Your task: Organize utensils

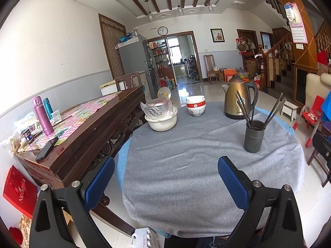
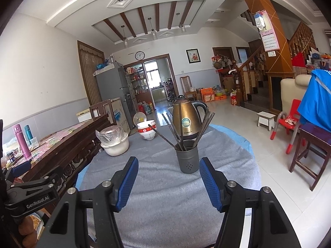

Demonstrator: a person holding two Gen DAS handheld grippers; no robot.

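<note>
Chopsticks [image 2: 182, 132] stand fanned in your dark holder [image 2: 187, 157] on the grey-clothed surface [image 2: 165, 196], kettle [image 2: 186, 117] just behind | left hand-held gripper [image 1: 165, 173] gapes wide, empty | right hand-held gripper [image 2: 168, 171] parted, empty, facing holder without touching it

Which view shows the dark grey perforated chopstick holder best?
Right wrist: the dark grey perforated chopstick holder stands near centre, close ahead, its chopsticks fanned out. Left wrist shows the same holder farther off to the right, unobstructed but smaller.
</note>
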